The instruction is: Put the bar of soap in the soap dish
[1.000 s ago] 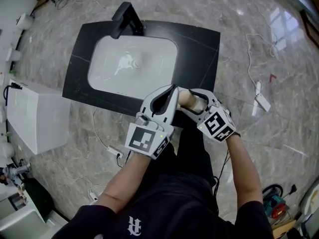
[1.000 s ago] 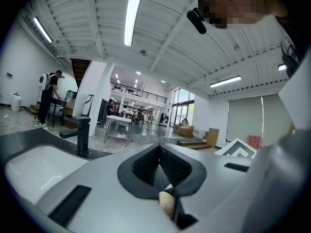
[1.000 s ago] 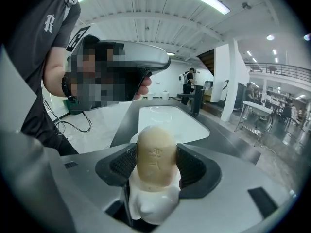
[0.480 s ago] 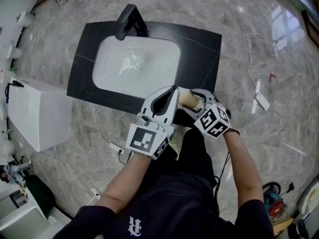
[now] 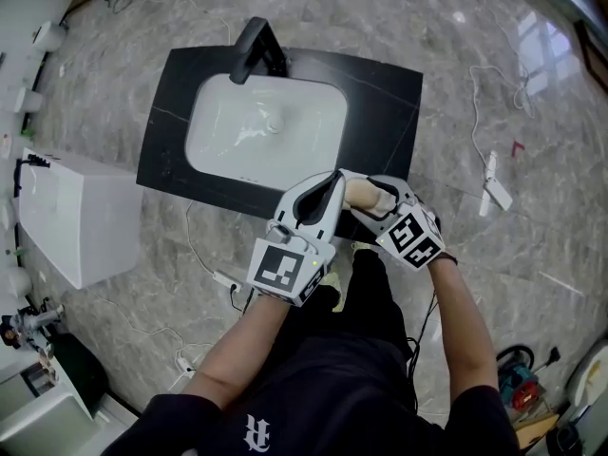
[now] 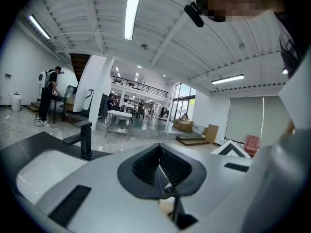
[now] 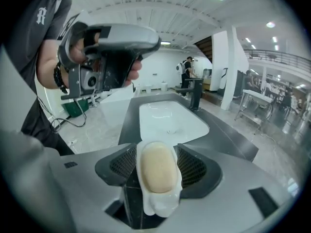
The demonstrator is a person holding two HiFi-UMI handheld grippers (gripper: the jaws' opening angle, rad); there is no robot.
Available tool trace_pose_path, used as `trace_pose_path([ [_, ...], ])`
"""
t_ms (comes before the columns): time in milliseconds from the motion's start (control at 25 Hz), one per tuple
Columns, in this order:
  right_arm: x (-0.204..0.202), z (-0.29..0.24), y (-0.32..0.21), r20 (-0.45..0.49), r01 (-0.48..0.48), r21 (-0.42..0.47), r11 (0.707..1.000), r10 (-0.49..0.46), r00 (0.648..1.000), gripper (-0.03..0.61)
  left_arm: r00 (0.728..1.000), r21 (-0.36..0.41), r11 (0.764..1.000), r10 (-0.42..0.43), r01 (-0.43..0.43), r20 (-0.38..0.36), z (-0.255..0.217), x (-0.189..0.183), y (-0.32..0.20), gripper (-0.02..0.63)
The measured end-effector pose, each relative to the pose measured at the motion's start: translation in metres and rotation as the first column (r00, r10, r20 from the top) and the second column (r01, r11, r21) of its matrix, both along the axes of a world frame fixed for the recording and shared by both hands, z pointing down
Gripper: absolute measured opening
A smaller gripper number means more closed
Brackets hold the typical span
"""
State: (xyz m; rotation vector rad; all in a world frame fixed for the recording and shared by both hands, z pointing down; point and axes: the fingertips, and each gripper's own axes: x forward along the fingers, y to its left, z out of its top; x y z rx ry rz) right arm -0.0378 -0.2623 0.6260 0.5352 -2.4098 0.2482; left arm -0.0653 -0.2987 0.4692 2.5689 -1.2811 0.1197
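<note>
Soap [image 7: 156, 166], dish [image 7: 160, 206] in right hand-held gripper [image 7: 158, 174]

The bar of soap [image 7: 156, 171] is a pale tan oval, lying flat in the hollow of the glossy white soap dish [image 7: 158, 205]. The soap dish is held in the air, clamped by its long sides between the jaws of the right hand-held gripper [image 7: 158, 165].

At centre, the right gripper [image 5: 355, 195] clasps the soap dish [image 5: 373, 196] — left gripper [image 5: 332, 180] just beside — below the white sink [image 5: 237, 131].
</note>
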Motion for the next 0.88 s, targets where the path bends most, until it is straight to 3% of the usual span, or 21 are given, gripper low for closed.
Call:
trace_pose_path([
  [200, 0.000, -0.058, -0.005, 0.161, -0.131, -0.012, 0.991, 0.131, 0.978, 0.262, 1.000, -0.009, 1.000, 0.021, -0.021, 0.010, -0.010, 0.004, 0.006, 0.006],
  [400, 0.005, -0.124, -0.009, 0.330, -0.251, -0.040, 0.967, 0.250, 0.910, 0.257, 0.999, -0.001, 0.999, 0.038, -0.038, 0.002, -0.032, 0.006, 0.013, 0.006],
  [880, 0.007, -0.229, -0.001, 0.476, -0.397, -0.019, 0.918, 0.358, 0.803, 0.057, 0.997, 0.070, 0.996, 0.058, -0.055, -0.045, -0.097, 0.003, 0.035, 0.006],
])
